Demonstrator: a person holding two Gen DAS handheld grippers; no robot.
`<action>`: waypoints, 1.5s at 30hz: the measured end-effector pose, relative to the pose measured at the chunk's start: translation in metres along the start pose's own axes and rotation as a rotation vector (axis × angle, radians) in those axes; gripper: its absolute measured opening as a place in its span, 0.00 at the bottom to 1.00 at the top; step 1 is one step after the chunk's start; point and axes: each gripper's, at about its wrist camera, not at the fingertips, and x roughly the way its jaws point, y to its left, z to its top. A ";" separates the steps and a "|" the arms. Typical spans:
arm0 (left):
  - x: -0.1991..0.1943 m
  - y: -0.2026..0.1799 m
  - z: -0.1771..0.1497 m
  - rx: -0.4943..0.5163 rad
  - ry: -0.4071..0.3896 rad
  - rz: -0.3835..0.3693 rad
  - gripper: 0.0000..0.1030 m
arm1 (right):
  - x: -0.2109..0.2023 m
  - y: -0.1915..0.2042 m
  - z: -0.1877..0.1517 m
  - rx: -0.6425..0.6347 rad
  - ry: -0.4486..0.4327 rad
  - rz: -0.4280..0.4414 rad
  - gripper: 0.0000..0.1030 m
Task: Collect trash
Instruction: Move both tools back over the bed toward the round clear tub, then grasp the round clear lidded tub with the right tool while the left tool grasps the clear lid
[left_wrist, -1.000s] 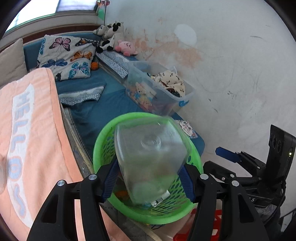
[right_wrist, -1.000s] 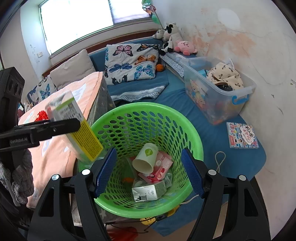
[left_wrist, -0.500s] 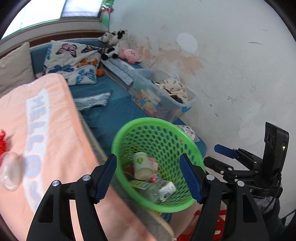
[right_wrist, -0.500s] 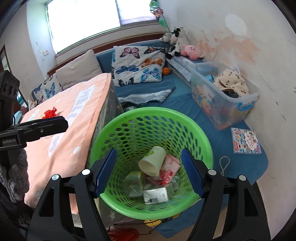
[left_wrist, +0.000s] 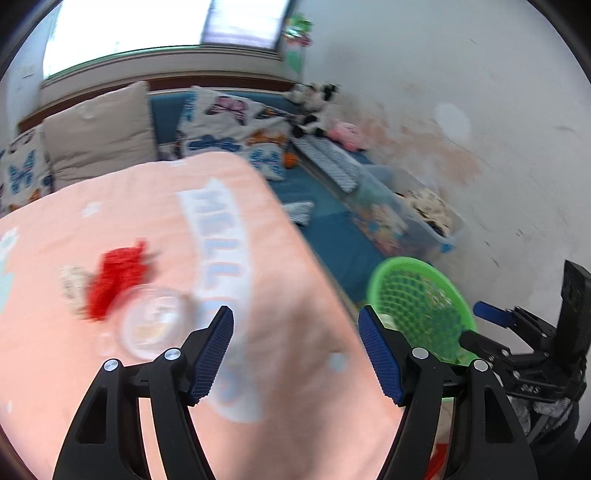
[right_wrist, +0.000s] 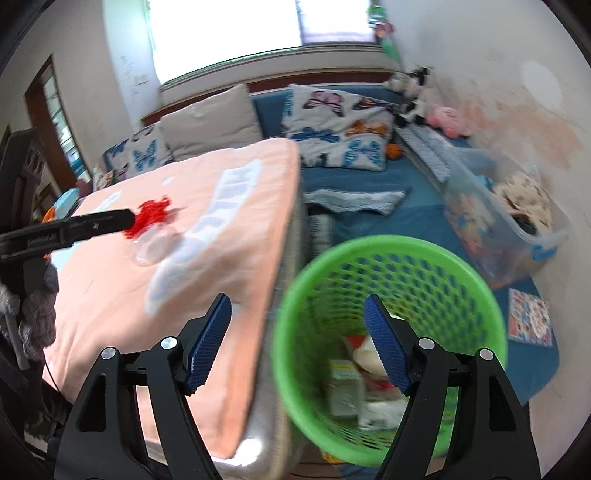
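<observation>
My left gripper is open and empty above the peach blanket. A clear plastic cup lies on the blanket ahead and to the left, beside a red crumpled scrap. The green mesh basket stands to the right. In the right wrist view my right gripper is open and empty above the basket's left rim. A carton, a paper cup and wrappers lie inside. The left gripper's finger reaches toward the red scrap and the cup.
A clear storage bin with toys stands by the stained wall. Butterfly pillows and plush toys lie on the blue mattress. A booklet lies on the mat right of the basket. The blanket-covered table edge runs beside the basket.
The left gripper let the clear bottle go into the basket, then swung left over the blanket toward the cup and red scrap. The right gripper shifted left and stayed open.
</observation>
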 end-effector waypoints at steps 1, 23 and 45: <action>-0.006 0.013 0.001 -0.014 -0.009 0.021 0.65 | 0.005 0.011 0.004 -0.020 0.004 0.015 0.74; -0.052 0.167 -0.027 -0.248 -0.038 0.225 0.65 | 0.114 0.160 0.051 -0.292 0.093 0.229 0.74; -0.042 0.212 -0.063 -0.321 0.018 0.246 0.65 | 0.207 0.212 0.058 -0.410 0.177 0.180 0.75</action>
